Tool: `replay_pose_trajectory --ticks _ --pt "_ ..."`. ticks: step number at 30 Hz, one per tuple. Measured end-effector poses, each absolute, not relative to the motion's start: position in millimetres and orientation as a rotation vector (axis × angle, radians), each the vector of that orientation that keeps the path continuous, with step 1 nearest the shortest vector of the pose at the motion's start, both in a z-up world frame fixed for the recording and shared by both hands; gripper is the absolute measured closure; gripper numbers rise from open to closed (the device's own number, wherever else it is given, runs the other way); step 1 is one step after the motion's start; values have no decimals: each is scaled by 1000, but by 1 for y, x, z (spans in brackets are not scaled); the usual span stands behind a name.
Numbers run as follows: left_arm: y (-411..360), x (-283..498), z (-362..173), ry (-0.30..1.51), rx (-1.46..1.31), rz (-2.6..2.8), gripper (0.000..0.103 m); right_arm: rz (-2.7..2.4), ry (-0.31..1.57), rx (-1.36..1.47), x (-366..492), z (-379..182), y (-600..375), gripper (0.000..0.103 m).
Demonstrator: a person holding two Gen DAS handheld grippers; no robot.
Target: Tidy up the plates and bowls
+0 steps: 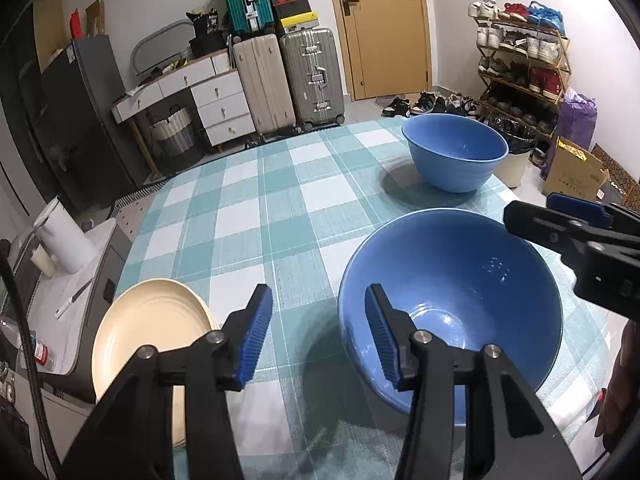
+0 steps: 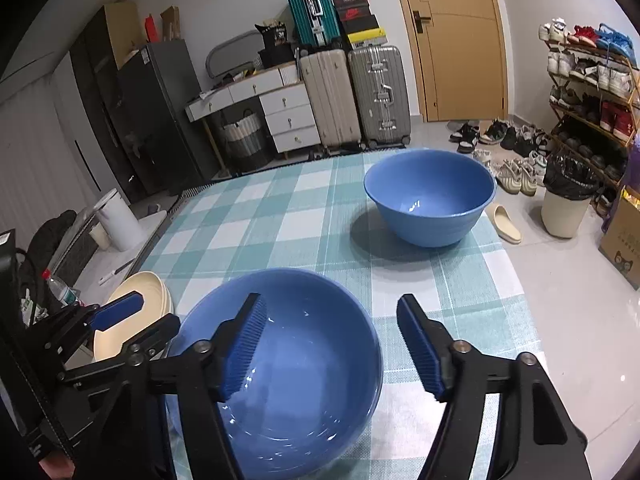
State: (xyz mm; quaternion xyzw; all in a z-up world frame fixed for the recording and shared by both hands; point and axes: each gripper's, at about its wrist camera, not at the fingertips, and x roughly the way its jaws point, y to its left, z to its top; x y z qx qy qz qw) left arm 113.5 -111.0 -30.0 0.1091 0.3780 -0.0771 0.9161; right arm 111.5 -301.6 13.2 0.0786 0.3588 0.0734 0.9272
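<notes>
A near blue bowl (image 1: 472, 280) (image 2: 304, 344) sits on the checked tablecloth (image 1: 260, 216) (image 2: 280, 220) close to me. A second blue bowl (image 1: 454, 152) (image 2: 430, 196) stands at the far right of the table. A cream plate (image 1: 148, 328) (image 2: 132, 300) lies at the near left edge. My left gripper (image 1: 318, 332) is open, its jaws astride the near bowl's left rim; it also shows in the right wrist view (image 2: 120, 320). My right gripper (image 2: 332, 344) is open, astride that bowl's right rim; it also shows in the left wrist view (image 1: 560, 220).
A side counter (image 1: 86, 280) at the left holds a paper roll (image 1: 64, 236) and a bottle (image 2: 60, 288). Beyond the table are suitcases (image 1: 288, 80), a drawer unit, a door, a shoe rack (image 1: 524, 60) and a bin (image 2: 566, 204).
</notes>
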Motion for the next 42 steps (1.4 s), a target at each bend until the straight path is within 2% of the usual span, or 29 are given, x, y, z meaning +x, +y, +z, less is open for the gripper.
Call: replay_pose_trajectory --ticks 4,7,8,9,12,16,20,24,29,32,42 --pt "-110 118 -31 785 212 -155 54 152 711 165 110 14 -301 22" --pt "-110 119 -30 779 217 -151 47 156 711 174 112 13 -304 20" --pt "-111 120 -30 776 216 -158 38 157 712 177 114 12 -305 20" --pt "-111 121 -28 767 220 -157 24 156 711 181 114 12 -306 20" --pt "-112 118 -20 699 231 -151 12 156 706 211 117 11 -310 17" --pt "-115 123 -13 684 246 -161 10 152 705 239 124 9 -315 15" --pt "-112 134 -10 715 198 -198 10 98 691 244 129 9 -322 6" --pt "-110 140 -8 724 180 -198 10 71 663 280 133 12 -334 2" --pt "-113 146 -3 718 192 -183 9 71 671 305 141 11 -341 2" --pt "-115 150 -2 718 195 -186 5 70 671 315 145 12 -345 2" --pt "-121 168 4 723 218 -183 5 85 680 360 156 17 -361 2"
